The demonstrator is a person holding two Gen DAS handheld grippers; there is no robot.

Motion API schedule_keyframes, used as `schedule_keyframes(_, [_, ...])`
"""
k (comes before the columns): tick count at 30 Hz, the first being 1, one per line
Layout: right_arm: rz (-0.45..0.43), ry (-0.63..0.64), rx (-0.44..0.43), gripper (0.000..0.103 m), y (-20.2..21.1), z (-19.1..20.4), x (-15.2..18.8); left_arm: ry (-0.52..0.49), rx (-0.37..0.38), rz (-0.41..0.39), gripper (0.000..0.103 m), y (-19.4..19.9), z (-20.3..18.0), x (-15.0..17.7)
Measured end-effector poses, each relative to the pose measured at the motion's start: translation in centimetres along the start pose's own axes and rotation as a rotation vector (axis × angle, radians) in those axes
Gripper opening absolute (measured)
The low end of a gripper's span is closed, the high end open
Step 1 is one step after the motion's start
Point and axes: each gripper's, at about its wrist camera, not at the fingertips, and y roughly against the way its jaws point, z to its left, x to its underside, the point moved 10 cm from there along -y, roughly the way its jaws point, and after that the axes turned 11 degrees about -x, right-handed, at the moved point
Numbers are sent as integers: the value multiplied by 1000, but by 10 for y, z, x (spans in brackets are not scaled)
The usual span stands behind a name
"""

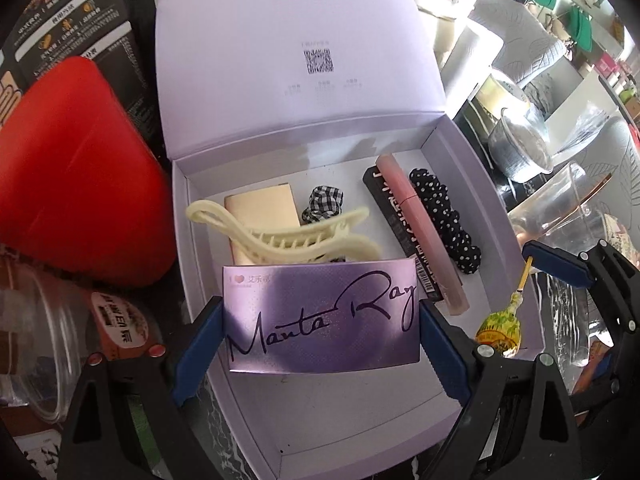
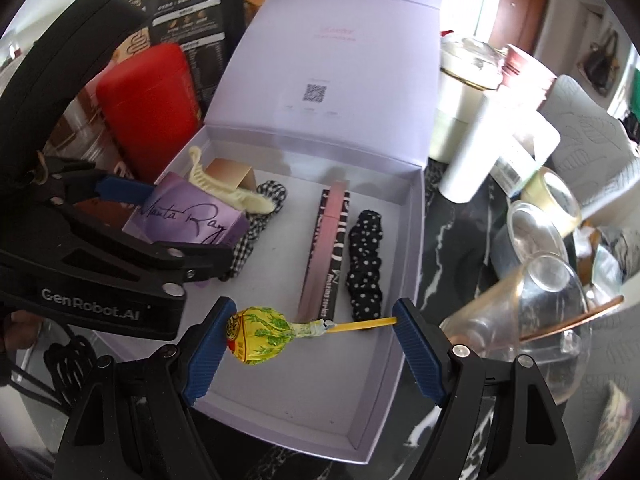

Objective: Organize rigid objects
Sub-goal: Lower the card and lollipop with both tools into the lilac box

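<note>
An open lilac gift box [image 1: 181,216] [image 2: 416,240] has its lid standing upright. Inside lie a cream hair claw [image 1: 288,236] [image 2: 224,192], a gingham scrunchie [image 1: 324,200], a pink tube [image 1: 420,232] [image 2: 324,248] on a black carton, and a polka-dot scrunchie [image 1: 448,220] [image 2: 366,264]. My left gripper [image 1: 322,336] [image 2: 180,220] is shut on a purple "Manta Ray" box [image 1: 320,316] [image 2: 188,216], held over the box's near left part. My right gripper [image 2: 312,344] [image 1: 516,300] is shut lengthwise on a yellow lollipop [image 2: 260,332] [image 1: 498,330], low over the near right part.
A red case [image 1: 76,168] [image 2: 148,108] and a black printed board [image 1: 80,8] stand left of the box. Clear plastic cups [image 1: 44,344] lie at the near left. White cups [image 2: 476,152], glass bowls [image 2: 532,236] and a tipped clear cup [image 2: 520,320] crowd the dark marble top on the right.
</note>
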Motion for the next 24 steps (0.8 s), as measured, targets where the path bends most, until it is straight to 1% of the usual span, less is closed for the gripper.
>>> schedule_keyframes(6, [22,8,-13,81,-13,5,4,-4,-5,24,93,-9,0,1])
schedule_keyframes(13, [47,31,-18,81,-25,10,5,-30,-25,10,93,-11,-5,-3])
schedule_keyframes(18, [61,41,-20,81,-29,10,4,-23,-25,13,93,-13,-4,-6])
schedule_keyframes(24, [73,49,-8,81,-27,10,1,-38,-15,19,93,-14,-9,-10])
